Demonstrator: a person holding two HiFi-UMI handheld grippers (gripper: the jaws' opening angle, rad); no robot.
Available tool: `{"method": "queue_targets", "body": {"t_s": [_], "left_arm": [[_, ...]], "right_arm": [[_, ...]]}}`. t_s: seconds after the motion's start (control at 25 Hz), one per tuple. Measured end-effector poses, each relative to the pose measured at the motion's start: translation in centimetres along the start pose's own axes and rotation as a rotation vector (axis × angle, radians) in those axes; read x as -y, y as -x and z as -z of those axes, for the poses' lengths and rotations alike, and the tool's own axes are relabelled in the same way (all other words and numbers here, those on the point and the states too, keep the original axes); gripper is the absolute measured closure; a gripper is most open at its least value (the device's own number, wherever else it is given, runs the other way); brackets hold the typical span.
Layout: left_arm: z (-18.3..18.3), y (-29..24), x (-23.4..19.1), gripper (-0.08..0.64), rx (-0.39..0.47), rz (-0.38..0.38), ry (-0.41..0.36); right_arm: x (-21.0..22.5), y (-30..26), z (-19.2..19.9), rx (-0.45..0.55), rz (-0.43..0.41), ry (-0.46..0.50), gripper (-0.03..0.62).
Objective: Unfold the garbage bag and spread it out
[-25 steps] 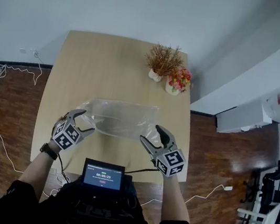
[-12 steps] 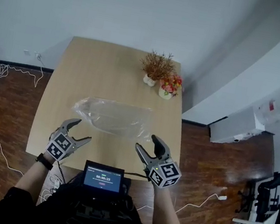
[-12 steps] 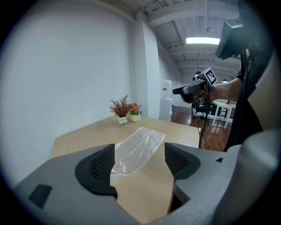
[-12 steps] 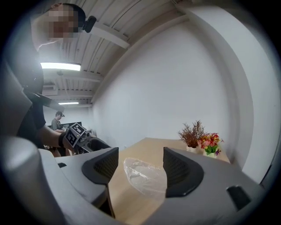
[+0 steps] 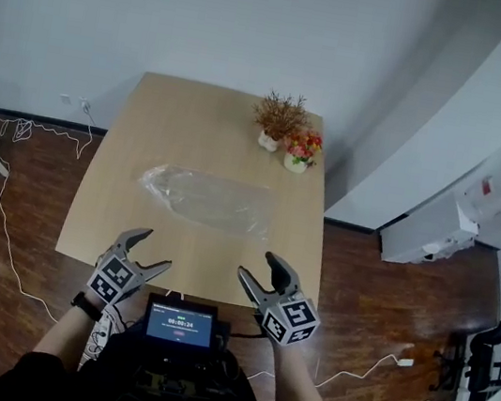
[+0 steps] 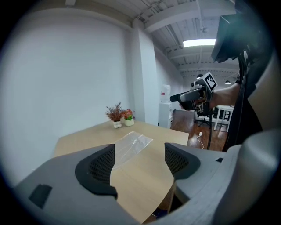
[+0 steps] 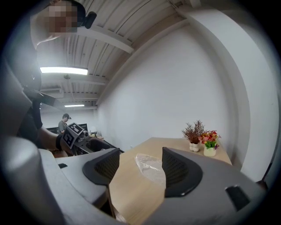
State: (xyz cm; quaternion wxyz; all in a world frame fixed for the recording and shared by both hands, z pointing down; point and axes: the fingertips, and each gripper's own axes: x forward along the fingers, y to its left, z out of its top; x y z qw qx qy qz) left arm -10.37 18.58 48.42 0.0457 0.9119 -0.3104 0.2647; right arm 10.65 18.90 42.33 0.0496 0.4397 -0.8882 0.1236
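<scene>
Table (image 5: 148, 130) fills mid-frame, with the bag (image 5: 203, 198) lying flat at its centre. Both forearms reach up from the lower edge. The left gripper (image 5: 154, 250) and right gripper (image 5: 257, 264) hover at the table's near edge, jaws apart and empty, the right's having just been closing a little.

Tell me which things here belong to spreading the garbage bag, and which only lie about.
Job: garbage bag, lying on the table; left claw, open, empty; right claw, open, empty, just closed slightly.
Lying about: dried plant, flower pot, small screen, floor cables.
</scene>
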Motion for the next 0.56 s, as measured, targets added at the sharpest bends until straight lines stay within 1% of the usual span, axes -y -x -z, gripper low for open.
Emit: {"method": "queue_targets", "body": {"t_s": [0.24, 0.4, 0.56], "left_arm": [[0.9, 1.9, 2.4, 0.198, 0.001, 0.011, -0.008], [0.9, 2.5, 2.7, 0.198, 0.005, 0.026, -0.016], [0.5, 3.6, 2.7, 0.198, 0.011, 0.042, -0.041]], "right_arm": [[-2.0, 1.8, 0.4, 0.002, 0.015, -0.006, 0.271], [-2.9, 2.2, 0.3, 0.007, 0.026, -0.005, 0.273], [-4.3, 2.6, 0.1, 0.016, 0.035, -0.022, 0.275]]}}
